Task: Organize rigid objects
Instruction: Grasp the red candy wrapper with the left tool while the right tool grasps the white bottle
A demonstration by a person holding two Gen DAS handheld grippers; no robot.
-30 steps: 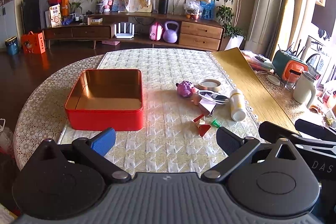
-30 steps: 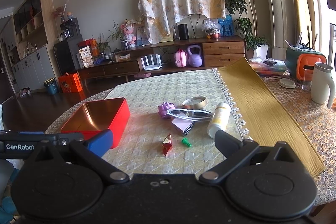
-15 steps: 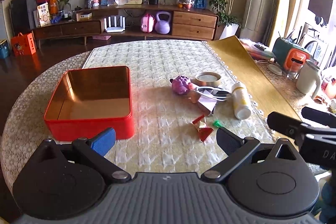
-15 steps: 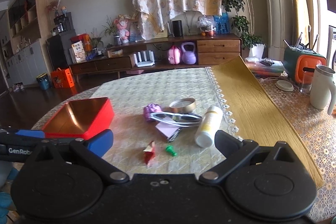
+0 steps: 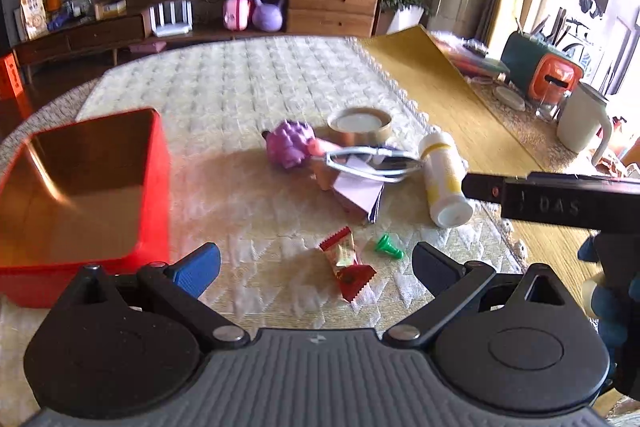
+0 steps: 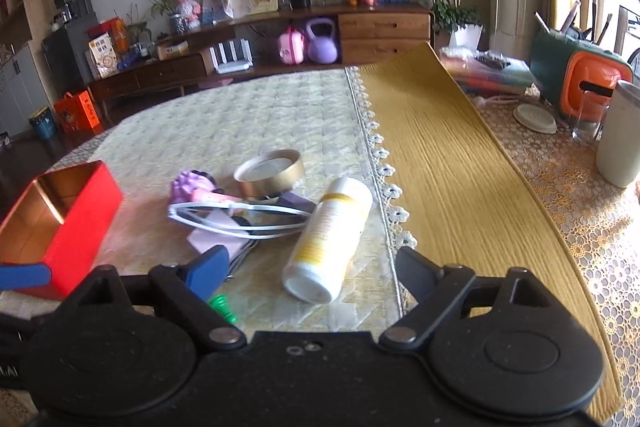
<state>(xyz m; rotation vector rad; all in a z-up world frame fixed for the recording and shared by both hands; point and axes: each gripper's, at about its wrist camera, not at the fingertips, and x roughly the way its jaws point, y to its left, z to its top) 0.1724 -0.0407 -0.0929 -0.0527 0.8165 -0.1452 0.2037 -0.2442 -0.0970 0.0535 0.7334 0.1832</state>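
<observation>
Left wrist view: the left gripper hangs low over the near edge of the table, fingers spread wide apart, nothing between them. Right between those fingers, on the cloth, lies a red candy wrapper, with a small green peg just beside it. The open red tin sits at the table's left edge, nothing visible inside. Toward the middle, a pile: purple spiky toy, tape roll behind it, white-framed glasses resting across a folded paper packet, and a white bottle lying on its side by the lace border. A white mug stands at the far right edge.

Right wrist view: the right gripper is spread wide too, holding nothing. The bottle lies directly ahead, its base between the fingers. Glasses touch it on the left; the tape roll and purple toy are just behind. The green peg peeks beside the blue fingertip. The tin is at the left edge.
</observation>
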